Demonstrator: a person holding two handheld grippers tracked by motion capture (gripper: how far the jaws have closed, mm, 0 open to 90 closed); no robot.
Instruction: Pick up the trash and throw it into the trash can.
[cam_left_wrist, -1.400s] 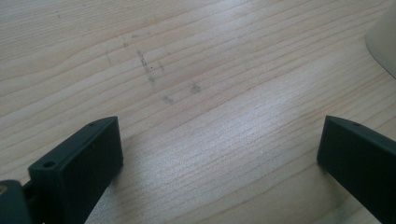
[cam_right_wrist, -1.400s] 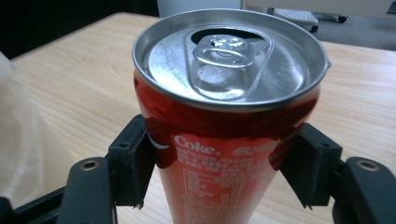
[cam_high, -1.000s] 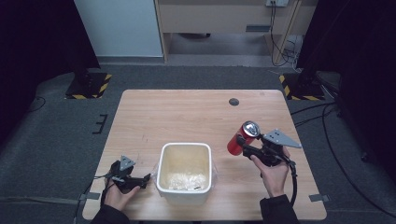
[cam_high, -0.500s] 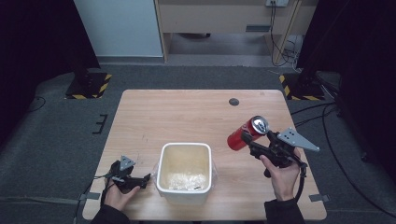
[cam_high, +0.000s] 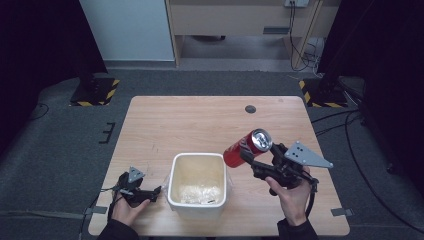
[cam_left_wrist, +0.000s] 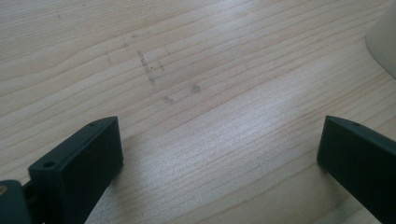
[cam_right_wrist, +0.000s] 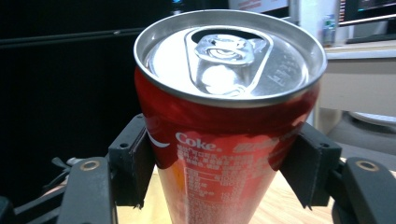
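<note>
The right gripper clamps its jaws on a red Coke can, held tilted above the desk just right of the white tub. The left gripper rests on the desk left of the tub, jaws spread wide and empty

A red Coke can, already opened, is held tilted in the air just right of the white tub, silver top facing up-right.
</note>
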